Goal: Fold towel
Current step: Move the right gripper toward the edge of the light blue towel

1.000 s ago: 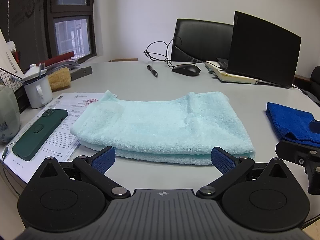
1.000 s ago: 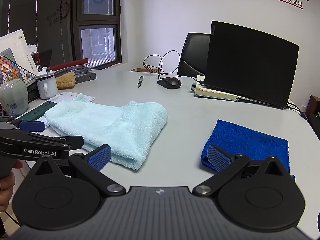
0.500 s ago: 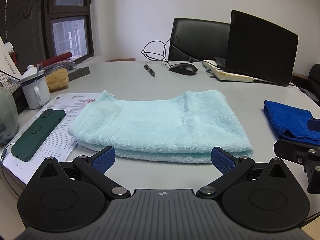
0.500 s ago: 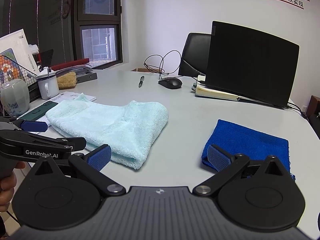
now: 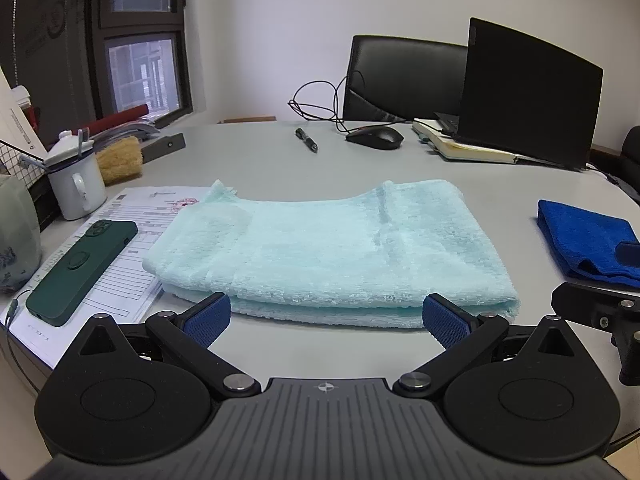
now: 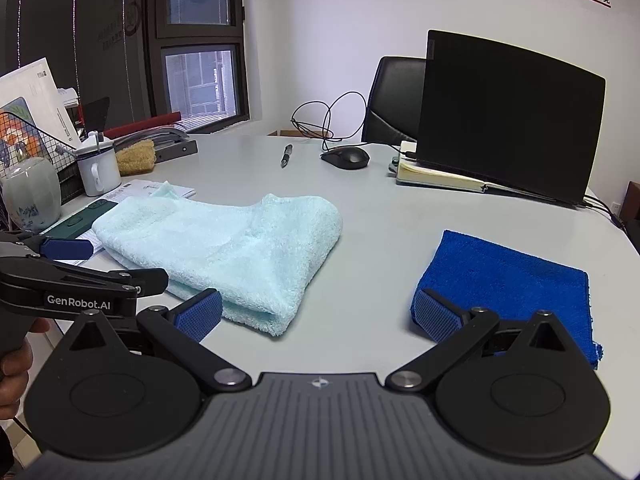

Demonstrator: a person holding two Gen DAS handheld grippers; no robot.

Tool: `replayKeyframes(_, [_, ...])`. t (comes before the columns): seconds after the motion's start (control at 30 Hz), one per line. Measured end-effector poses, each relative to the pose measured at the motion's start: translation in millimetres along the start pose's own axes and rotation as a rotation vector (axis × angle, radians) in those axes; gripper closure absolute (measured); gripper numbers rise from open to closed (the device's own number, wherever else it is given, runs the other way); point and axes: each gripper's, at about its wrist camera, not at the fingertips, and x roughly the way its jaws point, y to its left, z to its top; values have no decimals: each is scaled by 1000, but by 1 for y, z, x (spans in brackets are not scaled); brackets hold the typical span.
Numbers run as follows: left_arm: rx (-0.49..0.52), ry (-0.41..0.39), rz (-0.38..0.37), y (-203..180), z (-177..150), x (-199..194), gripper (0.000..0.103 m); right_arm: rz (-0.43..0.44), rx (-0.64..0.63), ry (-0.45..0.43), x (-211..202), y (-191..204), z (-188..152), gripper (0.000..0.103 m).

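Note:
A light aqua towel (image 5: 320, 248) lies folded in layers on the grey table; it also shows in the right wrist view (image 6: 224, 248). My left gripper (image 5: 326, 320) is open and empty just in front of the towel's near edge. My right gripper (image 6: 318, 314) is open and empty, hovering between the aqua towel's right end and a folded blue towel (image 6: 508, 280). The blue towel also shows at the right in the left wrist view (image 5: 584, 240).
A green phone (image 5: 80, 264) lies on papers (image 5: 132, 216) left of the towel, beside a white mug (image 5: 76, 188). A pen (image 5: 306, 140), mouse (image 5: 374, 138), notebook and open laptop (image 5: 524, 96) stand at the back. The table's near edge (image 5: 28, 344) is close.
Both grippers have drifted slightly; the left view has shifted a little to the right. The towels have not moved and both grippers stay open.

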Motion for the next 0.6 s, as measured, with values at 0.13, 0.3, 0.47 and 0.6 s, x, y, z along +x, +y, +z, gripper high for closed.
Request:
replayKeyframes(0.13, [-4,4,-1,2,0,1,0,3,-13,10,7,1,2,1])
replayKeyframes(0.3, [-1,7,1,4,0,3,0,12,-17,19,17,3,7,1])
replayKeyframes(0.47, [-12,18,-4,9,0,6,0,22,-21,27,28,4,11,1])
replayKeyframes(0.6, [-22,26,-6,12,1,9,0,33,-17,42,38,5,14,4])
